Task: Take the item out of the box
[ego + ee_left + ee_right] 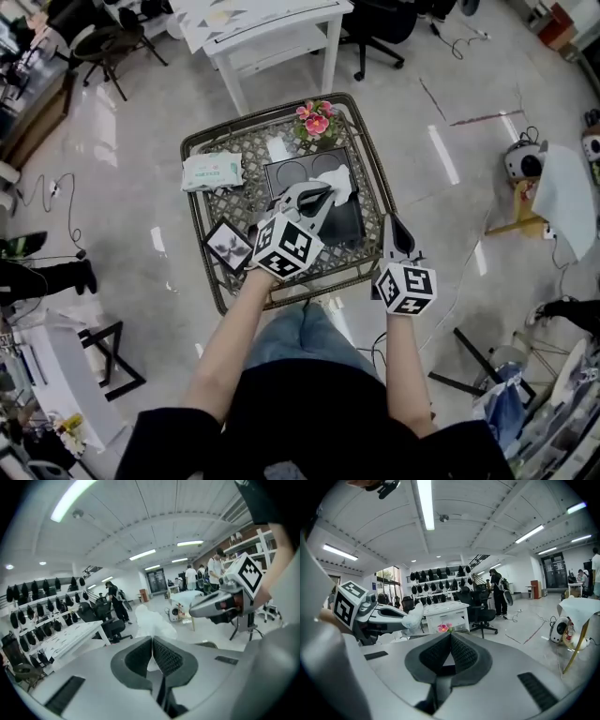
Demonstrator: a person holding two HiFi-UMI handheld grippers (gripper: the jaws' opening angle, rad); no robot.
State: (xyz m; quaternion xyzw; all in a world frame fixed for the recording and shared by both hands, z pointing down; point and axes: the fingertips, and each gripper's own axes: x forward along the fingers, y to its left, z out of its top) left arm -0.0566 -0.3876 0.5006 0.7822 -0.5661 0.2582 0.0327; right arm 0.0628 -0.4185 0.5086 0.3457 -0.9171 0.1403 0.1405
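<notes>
- The left gripper [153,639] had its jaws pressed together on a white tissue [150,623], pinched at the tips.
- The tissue ran out beyond those tips, crumpled. Its long axis lay roughly along the gripper's own line and its free end pointed away from the gripper.
- In the head view the tissue hung just past the left gripper's tips and over the black box [345,220]. Whether its lower end touched the box could not be told.
- The right gripper [450,635] had its jaws together at the tips with nothing between them. It touched nothing and was off to the right of the left gripper, past the table's edge.
- There were two grippers, each carrying one marker cube, and one tissue in the grip.
- One black box lay below and ahead of the left gripper on the table [202,225].
- One pack of wipes [212,171] lay to the left of the left gripper, well apart from it.
- One framed picture [228,246] lay just left of that gripper's marker cube.
- One pot of pink flowers [316,120] stood beyond the box, at the table's far edge from both grippers.
</notes>
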